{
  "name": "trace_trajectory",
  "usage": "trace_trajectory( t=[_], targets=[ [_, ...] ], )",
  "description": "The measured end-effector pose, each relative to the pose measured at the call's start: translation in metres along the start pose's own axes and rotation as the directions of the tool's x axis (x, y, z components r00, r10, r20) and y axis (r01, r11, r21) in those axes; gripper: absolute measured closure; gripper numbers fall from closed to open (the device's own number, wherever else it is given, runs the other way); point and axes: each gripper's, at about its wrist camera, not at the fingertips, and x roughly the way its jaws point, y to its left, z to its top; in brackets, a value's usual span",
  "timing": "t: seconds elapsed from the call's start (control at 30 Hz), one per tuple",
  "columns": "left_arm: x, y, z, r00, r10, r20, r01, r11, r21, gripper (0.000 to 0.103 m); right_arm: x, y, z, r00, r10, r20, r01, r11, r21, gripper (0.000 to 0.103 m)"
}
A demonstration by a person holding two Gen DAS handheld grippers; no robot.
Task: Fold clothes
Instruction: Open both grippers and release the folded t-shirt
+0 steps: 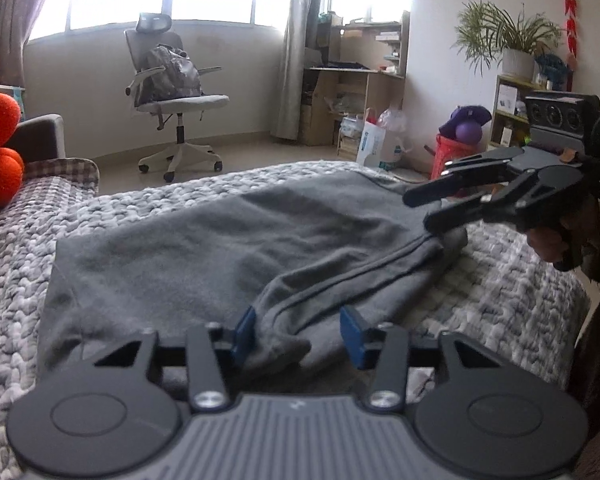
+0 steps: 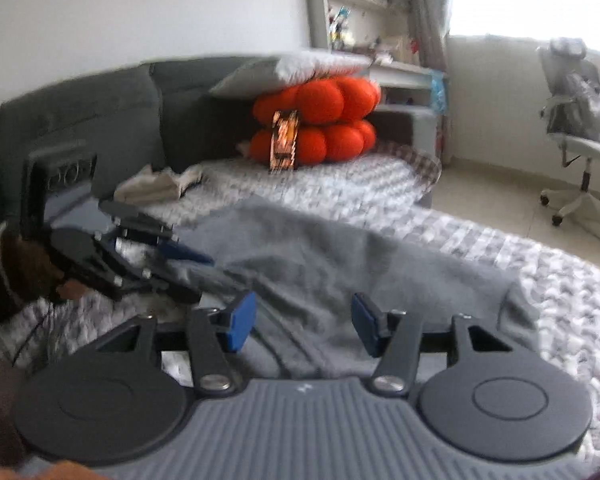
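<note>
Grey sweatpants (image 1: 228,248) lie on the knitted blanket (image 1: 16,248), both hand-held grippers, left (image 1: 298,334) and right (image 2: 302,326), spread just above them.

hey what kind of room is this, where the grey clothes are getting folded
Probably a home living room or study. A dark sofa with orange cushions, an office chair by the windows, and a potted plant on a shelf point to that.

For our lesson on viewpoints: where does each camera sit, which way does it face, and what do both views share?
Left wrist: sits on the left gripper, looks across the grey garment toward the window; the right gripper and a hand show at right.
Right wrist: sits on the right gripper, looks toward the sofa; the left gripper shows at left.
Shared: garment, office chair, orange cushion.
</note>
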Motion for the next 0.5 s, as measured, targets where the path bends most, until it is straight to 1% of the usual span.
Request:
trace_trajectory(
  t=[0.07,0.1,0.13,0.17,0.2,0.23,0.27,0.3,0.33,0.5],
  targets=[
    [0.001,0.000,0.000,1.000,0.014,-0.004,-0.014,1.000,0.006,0.072,0.009,0.002,-0.005,0.999,0.001,-0.035,-0.002,1.000,-0.011,0.049],
    [0.001,0.001,0.000,1.000,0.021,-0.006,-0.021,1.000,0.009,0.073,0.013,0.002,-0.007,0.999,0.002,-0.052,-0.003,1.000,-0.016,0.050],
    [0.001,0.001,0.000,1.000,0.028,-0.009,-0.027,1.000,0.012,0.077,0.018,0.003,-0.009,0.998,0.002,-0.069,-0.004,1.000,-0.021,0.056],
    [0.001,0.001,-0.001,1.000,0.030,-0.010,-0.030,0.999,0.013,0.080,0.022,0.003,-0.011,0.996,-0.003,-0.085,0.000,1.000,-0.028,0.067],
    [0.000,0.002,0.000,0.999,0.032,-0.009,-0.032,0.999,0.012,0.082,0.026,0.003,-0.012,0.995,-0.014,-0.097,0.011,0.999,-0.033,0.074],
    [0.000,0.003,0.000,0.999,0.035,-0.007,-0.035,0.999,0.010,0.088,0.028,0.002,-0.013,0.994,-0.027,-0.109,0.023,0.999,-0.036,0.088],
    [-0.002,0.005,0.000,0.999,0.038,-0.005,-0.038,0.999,0.005,0.092,0.028,0.002,-0.012,0.994,-0.028,-0.110,0.025,0.999,-0.035,0.094],
    [-0.004,0.007,0.001,0.999,0.035,0.002,-0.035,0.999,-0.005,0.092,0.025,0.002,-0.011,0.994,-0.022,-0.104,0.019,0.999,-0.030,0.096],
    [-0.006,0.010,0.002,1.000,0.028,0.012,-0.028,0.999,-0.018,0.092,0.023,0.002,-0.010,0.995,-0.016,-0.099,0.014,1.000,-0.024,0.103],
    [-0.019,0.015,0.009,0.998,0.012,0.058,-0.009,0.999,-0.039,0.093,0.009,0.001,-0.005,0.997,0.013,-0.070,-0.013,1.000,0.001,0.103]
  ],
)
